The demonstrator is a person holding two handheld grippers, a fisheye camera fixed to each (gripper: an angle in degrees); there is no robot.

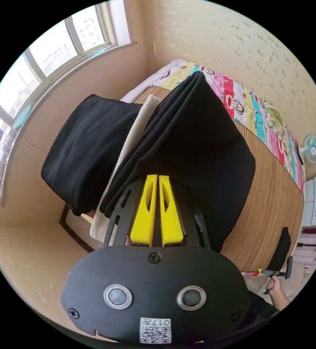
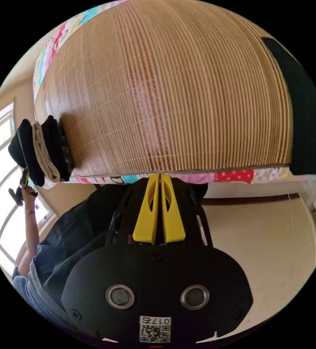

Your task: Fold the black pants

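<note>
The folded black pants [image 1: 198,141] lie on top of a stack at the edge of the bamboo mat [image 1: 271,203]. Under them is a cream garment [image 1: 138,127], then another folded black garment [image 1: 89,145]. My left gripper [image 1: 158,177] is shut, its yellow tips touching the pants' near edge with no cloth seen between the jaws. From the right gripper view the same stack [image 2: 45,152] sits at the mat's far left corner, with the left gripper [image 2: 24,178] just beside it. My right gripper [image 2: 160,176] is shut and empty over the bed's front edge.
A separate black garment [image 2: 303,109] lies at the mat's right end, also seen as a dark piece [image 1: 281,247] near the right gripper [image 1: 274,272] and the hand holding it. A patterned sheet [image 1: 260,109] lies under the mat. Window [image 1: 38,72], fan [image 1: 312,148], beige floor [image 2: 274,232].
</note>
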